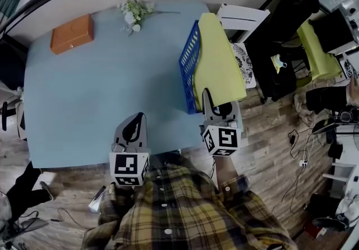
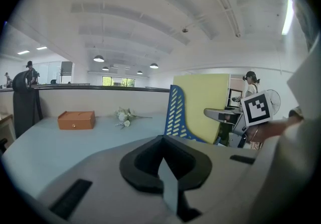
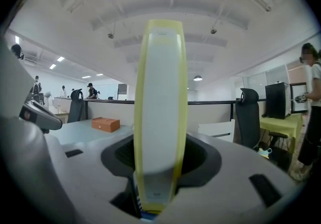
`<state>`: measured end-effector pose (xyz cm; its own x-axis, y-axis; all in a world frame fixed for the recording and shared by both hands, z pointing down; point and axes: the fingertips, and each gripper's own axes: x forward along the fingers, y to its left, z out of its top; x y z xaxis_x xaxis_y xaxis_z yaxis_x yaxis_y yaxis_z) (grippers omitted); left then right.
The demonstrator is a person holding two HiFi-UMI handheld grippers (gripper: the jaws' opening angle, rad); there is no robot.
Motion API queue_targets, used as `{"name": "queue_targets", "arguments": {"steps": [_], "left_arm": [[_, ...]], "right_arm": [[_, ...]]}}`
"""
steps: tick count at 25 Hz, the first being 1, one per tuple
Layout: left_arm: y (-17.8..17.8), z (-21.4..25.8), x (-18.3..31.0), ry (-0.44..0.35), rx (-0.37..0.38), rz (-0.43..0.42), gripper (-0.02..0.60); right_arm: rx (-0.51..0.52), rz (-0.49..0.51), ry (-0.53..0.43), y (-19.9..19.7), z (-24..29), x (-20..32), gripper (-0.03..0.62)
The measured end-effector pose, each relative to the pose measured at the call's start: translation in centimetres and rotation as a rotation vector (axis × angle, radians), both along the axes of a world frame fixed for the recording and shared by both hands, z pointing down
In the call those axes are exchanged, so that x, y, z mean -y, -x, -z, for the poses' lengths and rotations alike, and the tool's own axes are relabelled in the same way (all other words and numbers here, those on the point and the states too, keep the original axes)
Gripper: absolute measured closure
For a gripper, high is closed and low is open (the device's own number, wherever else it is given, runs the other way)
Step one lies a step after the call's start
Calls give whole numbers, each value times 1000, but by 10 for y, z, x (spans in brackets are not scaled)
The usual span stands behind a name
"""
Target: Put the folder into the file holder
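The folder (image 1: 219, 58) is standing in the blue holder (image 1: 189, 61) at the table's (image 1: 101, 92) right edge. The right gripper (image 1: 206, 96) is pinching its near end. The left gripper (image 1: 134, 124) is hanging over the near edge, jaws pressing together. A box (image 1: 72, 33) and flowers (image 1: 134, 12) are sitting far back.

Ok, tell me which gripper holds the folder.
The right gripper, clamped on the yellow folder at its edge; the left gripper is shut and empty.

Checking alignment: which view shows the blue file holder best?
The left gripper view: the file holder shows its slotted side wall. The head view shows it from above, foreshortened, beside the folder. In the right gripper view the folder's edge mostly blocks it.
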<state>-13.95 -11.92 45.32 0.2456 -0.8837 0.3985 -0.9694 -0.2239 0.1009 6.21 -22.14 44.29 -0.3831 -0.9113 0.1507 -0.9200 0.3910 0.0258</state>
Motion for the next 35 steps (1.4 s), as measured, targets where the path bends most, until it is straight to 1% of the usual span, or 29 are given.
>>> {"name": "queue_targets", "arguments": {"steps": [13,27,35], "left_arm": [[1,0,-3,-3,4,16,591],[-4,6,-5,-21,4,8,591],[-10,8,-12,-29,7,3,591]], "right_arm": [[-20,31,103,-2,-27,-3,411],[22,79,161,-2,-32,-9,372],[36,74,163,-8,-28,-16,364]]}}
